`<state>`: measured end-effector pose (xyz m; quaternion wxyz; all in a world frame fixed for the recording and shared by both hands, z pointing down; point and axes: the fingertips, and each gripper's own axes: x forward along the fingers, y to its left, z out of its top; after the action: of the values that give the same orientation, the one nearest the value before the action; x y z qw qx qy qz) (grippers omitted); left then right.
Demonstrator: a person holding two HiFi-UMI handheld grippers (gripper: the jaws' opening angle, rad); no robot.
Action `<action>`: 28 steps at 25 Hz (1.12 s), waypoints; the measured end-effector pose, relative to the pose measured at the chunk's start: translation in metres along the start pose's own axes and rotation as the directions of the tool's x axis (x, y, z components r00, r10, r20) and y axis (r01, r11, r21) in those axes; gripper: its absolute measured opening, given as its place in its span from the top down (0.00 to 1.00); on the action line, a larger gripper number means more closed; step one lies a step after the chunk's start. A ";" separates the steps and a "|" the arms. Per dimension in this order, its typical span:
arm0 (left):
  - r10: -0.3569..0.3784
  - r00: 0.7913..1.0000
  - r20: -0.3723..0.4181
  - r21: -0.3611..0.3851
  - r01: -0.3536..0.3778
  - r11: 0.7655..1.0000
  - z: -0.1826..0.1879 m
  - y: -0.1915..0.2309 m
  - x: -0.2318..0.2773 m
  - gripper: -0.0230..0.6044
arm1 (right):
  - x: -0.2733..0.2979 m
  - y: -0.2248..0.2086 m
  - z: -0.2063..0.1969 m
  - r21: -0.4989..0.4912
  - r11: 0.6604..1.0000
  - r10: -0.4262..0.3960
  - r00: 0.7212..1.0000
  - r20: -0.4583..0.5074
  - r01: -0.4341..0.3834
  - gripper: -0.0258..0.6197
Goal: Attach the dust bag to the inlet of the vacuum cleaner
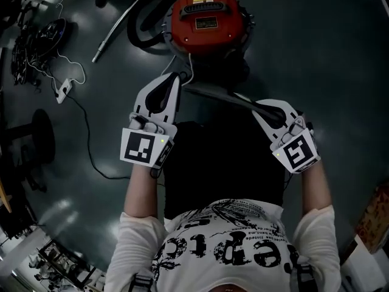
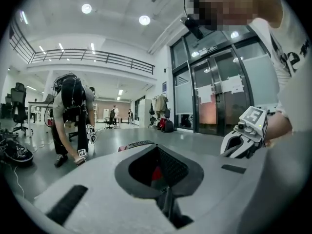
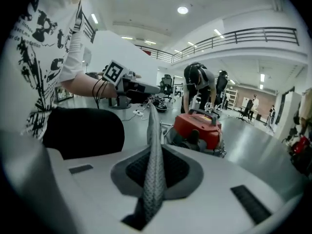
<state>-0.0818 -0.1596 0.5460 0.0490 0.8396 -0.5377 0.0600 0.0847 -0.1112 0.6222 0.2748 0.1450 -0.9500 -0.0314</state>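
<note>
The left gripper and the right gripper are both clenched on the top edge of the dust bag. That edge shows as a grey strip drawn between the two tips, and the black body of the bag hangs below it toward 6 o'clock, in front of the person's printed shirt. In the left gripper view a dark fold of fabric sits pinched where the jaws meet. In the right gripper view the grey textured edge runs out from between the closed jaws toward 12 o'clock. The red vacuum cleaner stands on the dark floor at 12 o'clock from the bag, just beyond the strip and apart from both tips. A power strip lies at 10 o'clock.
</note>
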 end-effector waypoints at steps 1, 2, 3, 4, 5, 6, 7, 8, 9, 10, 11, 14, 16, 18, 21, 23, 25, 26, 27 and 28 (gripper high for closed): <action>-0.001 1.000 -0.013 0.007 0.001 1.000 -0.009 0.005 0.005 0.96 | 0.006 -0.001 -0.009 -0.013 1.000 0.003 1.000 -0.005 -0.003 0.93; -0.005 1.000 -0.014 0.014 0.005 1.000 -0.014 0.009 0.012 0.96 | 0.011 -0.003 -0.017 -0.025 1.000 0.007 1.000 -0.013 -0.007 0.93; -0.014 1.000 -0.008 0.020 0.014 1.000 -0.016 0.012 0.020 0.96 | 0.015 -0.004 -0.024 -0.036 0.999 0.011 1.000 -0.023 -0.011 0.93; -0.025 1.000 -0.005 0.032 0.026 0.999 -0.016 0.014 0.028 0.95 | 0.018 -0.005 -0.030 -0.046 0.999 0.013 0.999 -0.031 -0.014 0.93; -0.037 0.999 -0.015 0.053 0.038 0.998 -0.017 0.015 0.038 0.93 | 0.021 -0.007 -0.033 -0.053 0.998 0.016 0.999 -0.033 -0.018 0.93; -0.053 0.998 -0.033 0.087 0.056 0.995 -0.017 0.016 0.049 0.91 | 0.023 -0.007 -0.033 -0.059 0.998 0.024 0.999 -0.032 -0.026 0.93; -0.077 0.996 -0.049 0.131 0.083 0.988 -0.017 0.016 0.061 0.85 | 0.026 -0.008 -0.032 -0.063 0.997 0.037 0.999 -0.035 -0.039 0.93; -0.105 0.993 -0.060 0.181 0.114 0.977 -0.014 0.017 0.073 0.81 | 0.027 -0.008 -0.031 -0.067 0.996 0.052 0.998 -0.043 -0.055 0.93; -0.128 0.989 -0.073 0.231 0.142 0.962 -0.011 0.020 0.087 0.78 | 0.029 -0.009 -0.029 -0.071 0.995 0.065 0.997 -0.050 -0.068 0.93; -0.146 0.985 -0.089 0.278 0.166 0.946 -0.007 0.024 0.100 0.72 | 0.031 -0.011 -0.028 -0.075 0.994 0.075 0.996 -0.052 -0.078 0.93; -0.161 0.981 -0.112 0.319 0.189 0.929 -0.004 0.029 0.114 0.69 | 0.033 -0.013 -0.027 -0.078 0.993 0.081 0.995 -0.052 -0.085 0.93; -0.209 0.948 -0.239 0.392 0.291 0.873 -0.007 0.042 0.152 0.62 | 0.040 -0.016 -0.028 -0.080 0.992 0.094 0.994 -0.050 -0.098 0.93; -0.235 0.915 -0.327 0.407 0.361 0.839 -0.017 0.047 0.172 0.56 | 0.045 -0.018 -0.029 -0.082 0.991 0.102 0.993 -0.055 -0.107 0.93; -0.247 0.889 -0.385 0.416 0.406 0.814 -0.026 0.052 0.186 0.53 | 0.050 -0.019 -0.030 -0.094 0.990 0.103 0.993 -0.053 -0.107 0.93; -0.252 0.841 -0.479 0.424 0.474 0.772 -0.043 0.058 0.199 0.53 | 0.056 -0.019 -0.032 -0.098 0.988 0.111 0.992 -0.063 -0.117 0.93; -0.248 0.800 -0.547 0.434 0.524 0.733 -0.058 0.059 0.205 0.54 | 0.058 -0.020 -0.034 -0.093 0.988 0.118 0.990 -0.074 -0.124 0.93; -0.248 0.796 -0.552 0.441 0.532 0.723 -0.061 0.061 0.211 0.56 | 0.059 -0.023 -0.036 -0.091 0.988 0.119 0.990 -0.078 -0.126 0.93; -0.253 0.801 -0.543 0.436 0.526 0.730 -0.059 0.062 0.213 0.63 | 0.059 -0.024 -0.036 -0.088 0.988 0.121 0.989 -0.079 -0.128 0.93; -0.260 0.805 -0.534 0.432 0.524 0.734 -0.056 0.063 0.215 0.67 | 0.059 -0.025 -0.036 -0.084 0.988 0.124 0.989 -0.079 -0.131 0.93; -0.272 0.804 -0.529 0.430 0.530 0.731 -0.055 0.063 0.215 0.67 | 0.059 -0.025 -0.036 -0.079 0.988 0.128 0.989 -0.079 -0.135 0.93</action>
<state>-0.0530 -0.3709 0.6345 -0.0689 0.8790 -0.2715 0.3859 0.0626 -0.1517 0.6800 0.3170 0.0714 -0.9445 -0.0478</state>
